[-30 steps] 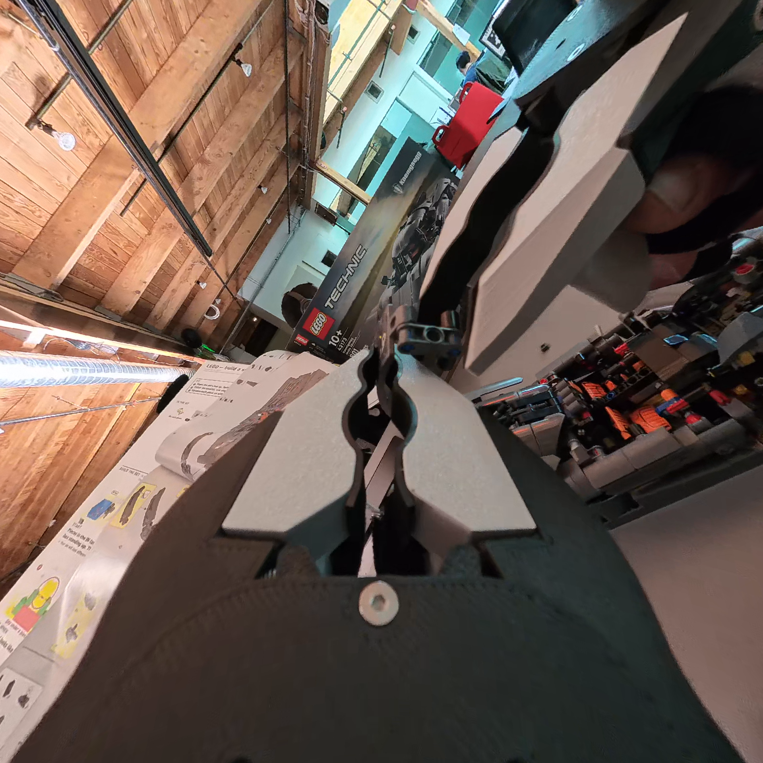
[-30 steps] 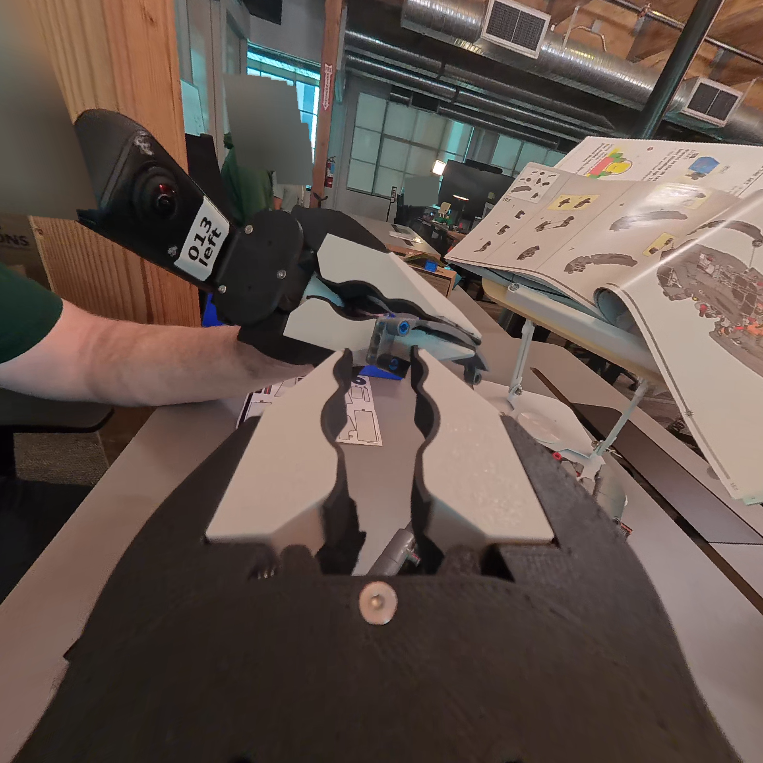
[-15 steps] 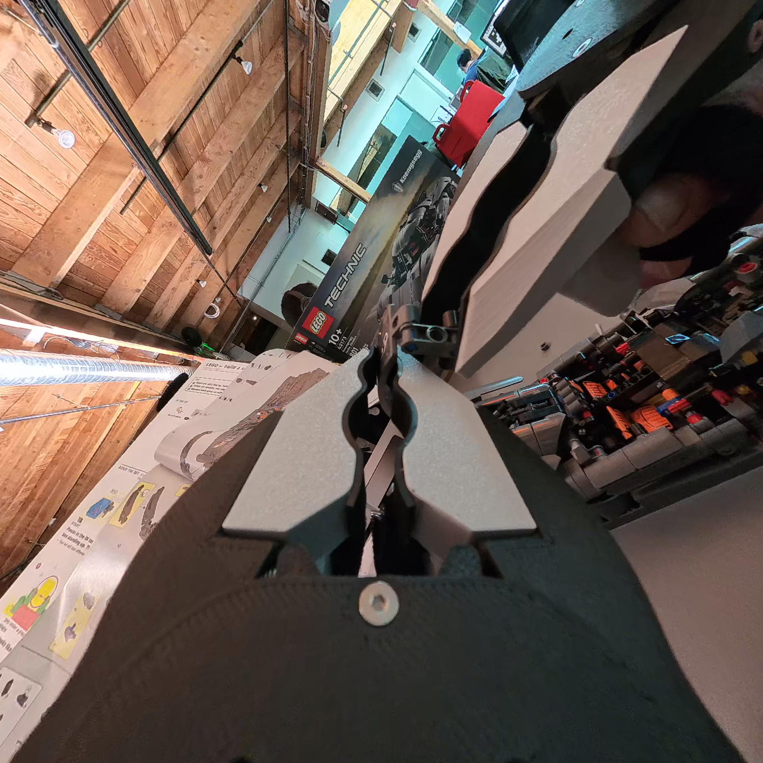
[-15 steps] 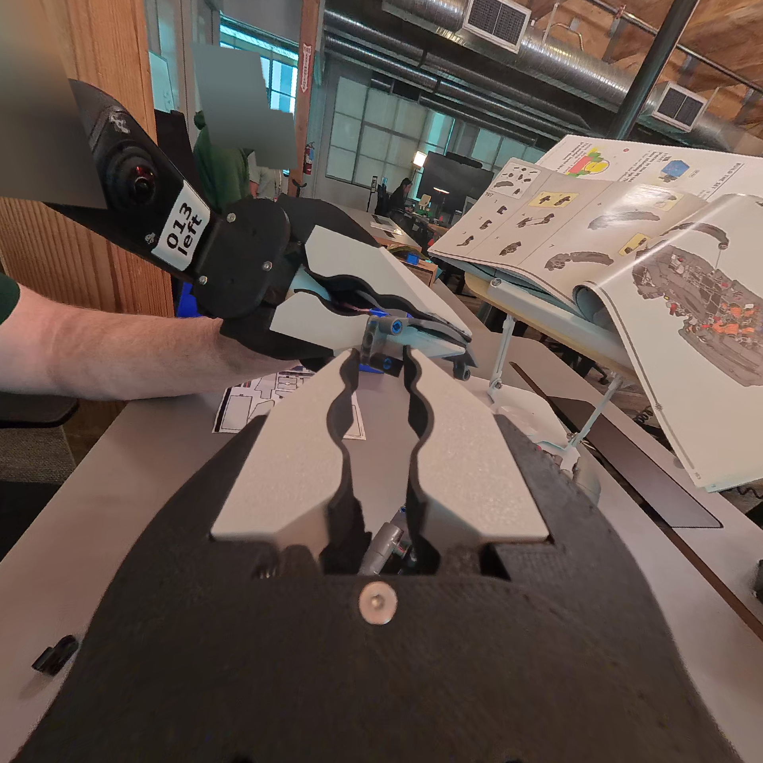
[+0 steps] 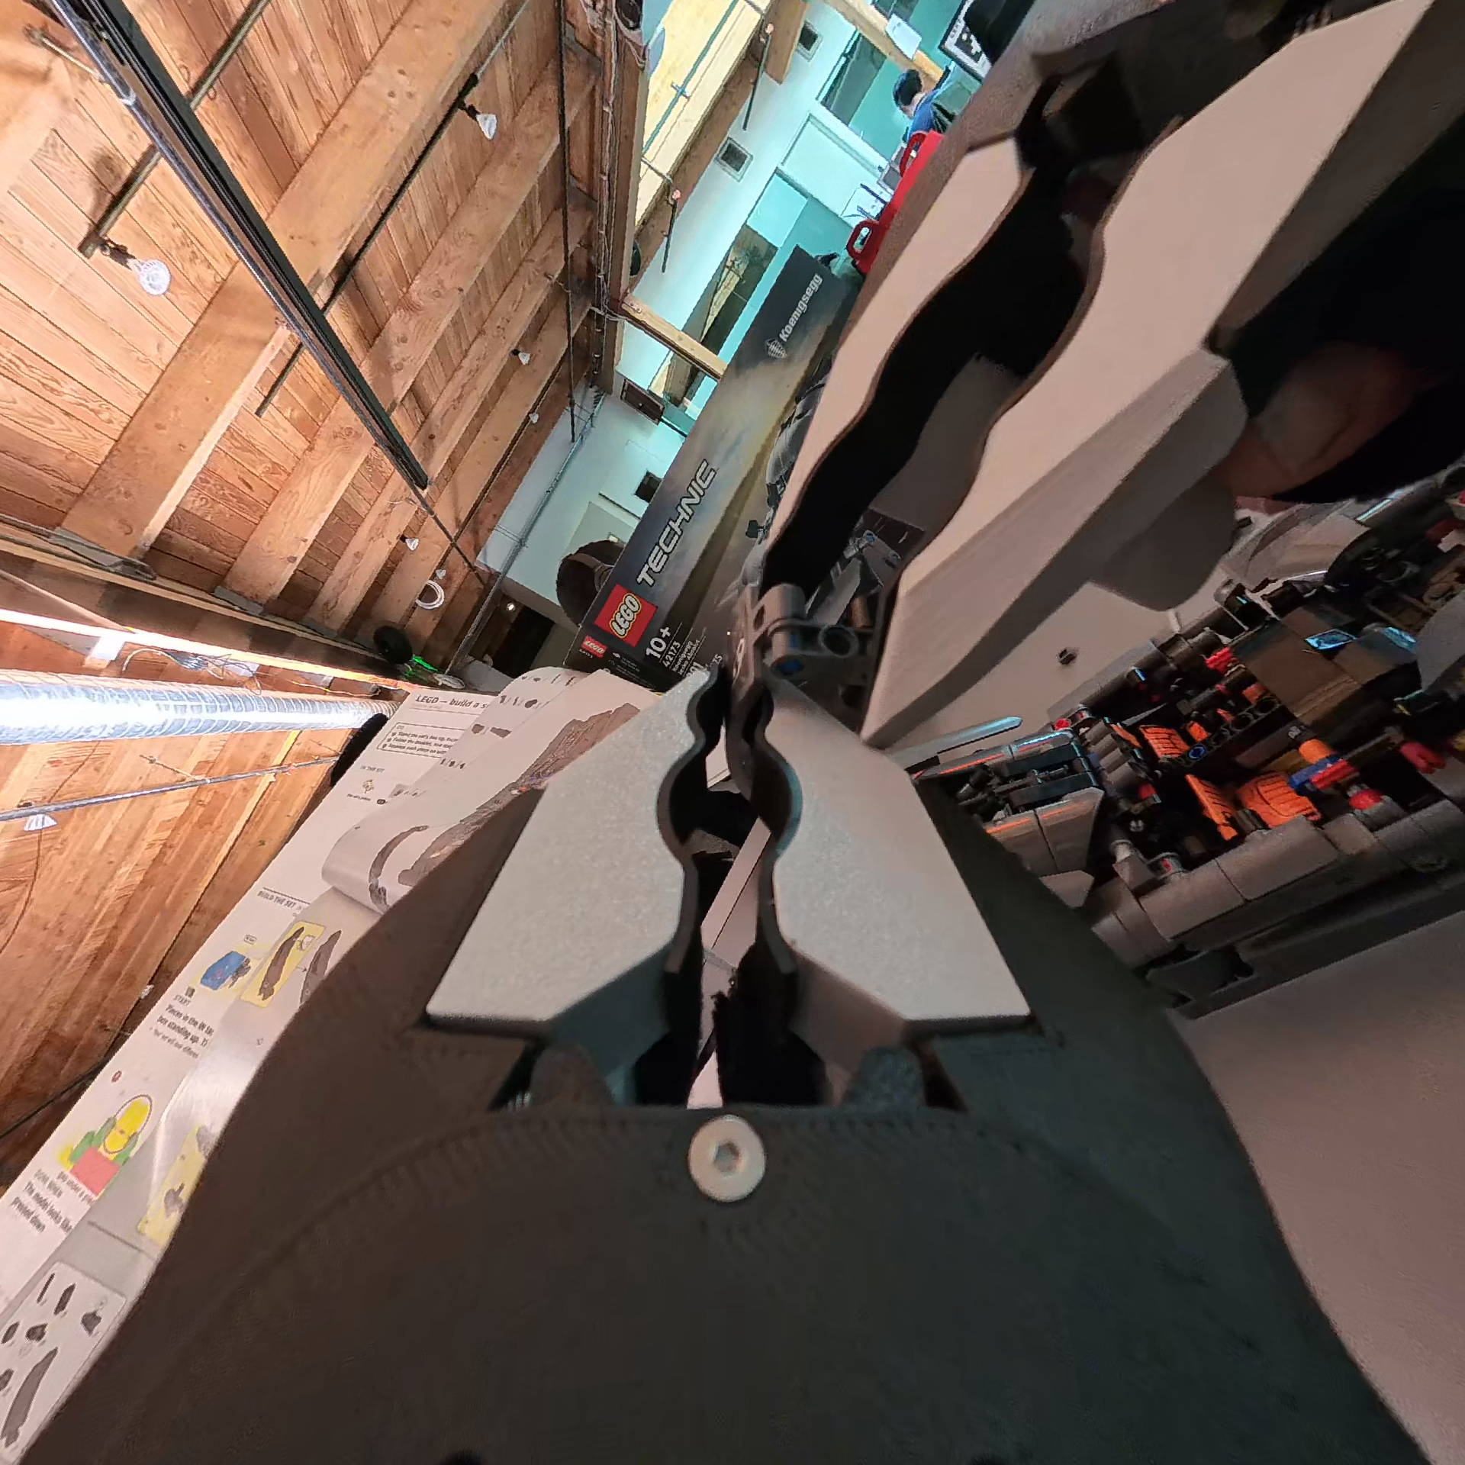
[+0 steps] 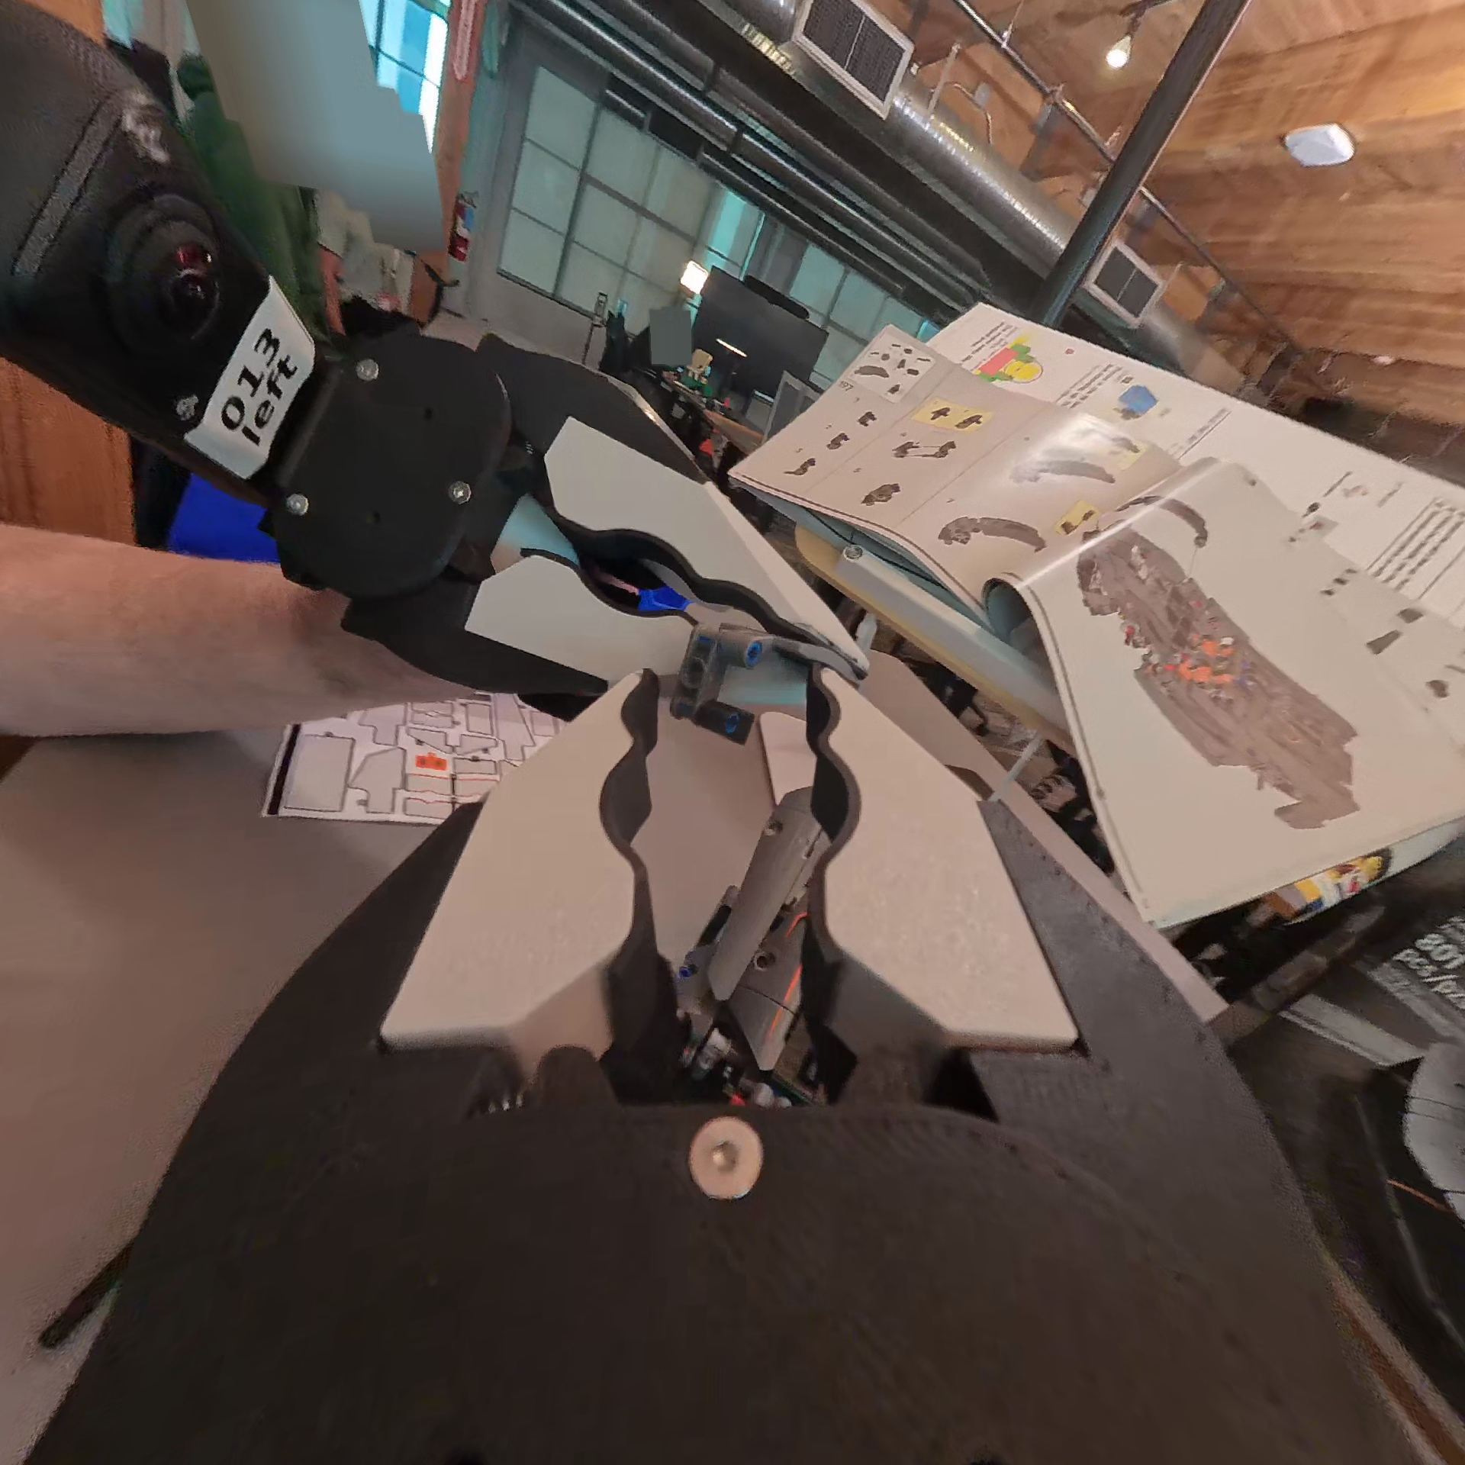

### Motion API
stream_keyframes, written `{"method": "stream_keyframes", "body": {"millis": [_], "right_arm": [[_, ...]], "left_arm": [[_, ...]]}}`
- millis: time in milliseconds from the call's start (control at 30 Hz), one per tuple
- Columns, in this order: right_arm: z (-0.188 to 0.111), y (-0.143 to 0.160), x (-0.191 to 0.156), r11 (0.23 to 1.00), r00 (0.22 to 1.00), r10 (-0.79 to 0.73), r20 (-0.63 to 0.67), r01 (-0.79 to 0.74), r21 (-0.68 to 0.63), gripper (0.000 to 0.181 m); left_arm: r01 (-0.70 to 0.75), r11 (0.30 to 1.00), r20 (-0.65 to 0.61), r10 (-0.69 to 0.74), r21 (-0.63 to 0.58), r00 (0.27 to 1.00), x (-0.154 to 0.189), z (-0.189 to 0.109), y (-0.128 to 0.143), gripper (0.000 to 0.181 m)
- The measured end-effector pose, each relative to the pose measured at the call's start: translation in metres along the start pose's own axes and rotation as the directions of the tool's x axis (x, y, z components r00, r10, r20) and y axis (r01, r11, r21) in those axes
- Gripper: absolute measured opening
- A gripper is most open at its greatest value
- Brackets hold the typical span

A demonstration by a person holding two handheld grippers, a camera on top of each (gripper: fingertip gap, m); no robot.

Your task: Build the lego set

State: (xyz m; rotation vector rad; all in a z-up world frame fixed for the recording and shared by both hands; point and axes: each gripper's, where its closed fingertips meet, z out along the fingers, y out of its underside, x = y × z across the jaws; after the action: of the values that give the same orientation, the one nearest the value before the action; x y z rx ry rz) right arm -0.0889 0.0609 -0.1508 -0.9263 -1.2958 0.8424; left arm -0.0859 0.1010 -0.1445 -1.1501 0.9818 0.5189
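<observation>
My left gripper (image 5: 741,713) pinches the small grey piece (image 6: 717,670) at its tip, in the air just ahead of my right gripper (image 6: 729,698), whose fingers stand apart. It's light, stiff, slick plastic, I'd say. Best taken across its flat sides, clear of the blue pins.

My left camera sits just behind my left gripper (image 5: 741,698), rolled hard sideways, facing along my fingers toward the upright set box (image 5: 698,507) and the built model (image 5: 1237,801) off to the right of my fingertips. My right camera looks forward over my right gripper (image 6: 729,690), tilted, with the table (image 6: 158,856) beyond. Both views are very close and share the small grey piece (image 5: 801,634) (image 6: 713,658) at my fingertips and the open instruction booklet (image 5: 444,801) (image 6: 1110,507); each also shows my other gripper.
</observation>
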Motion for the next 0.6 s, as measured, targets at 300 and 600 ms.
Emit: {"method": "stream_keyframes", "body": {"millis": [300,600], "right_arm": [[0.0011,0.0053,0.0035,0.998,0.997,-0.051,-0.062,0.048,-0.051,0.019],[-0.003,-0.0039,0.0051,0.994,0.995,0.1,-0.008,-0.1,0.047,0.016]], "left_arm": [[-0.035,0.997,0.016,0.036,-0.063,0.999,-0.0004,0.0053,0.0087,0.0],[-0.023,0.999,0.029,0.024,-0.032,0.999,-0.0033,0.0043,0.0052,0.001]]}}
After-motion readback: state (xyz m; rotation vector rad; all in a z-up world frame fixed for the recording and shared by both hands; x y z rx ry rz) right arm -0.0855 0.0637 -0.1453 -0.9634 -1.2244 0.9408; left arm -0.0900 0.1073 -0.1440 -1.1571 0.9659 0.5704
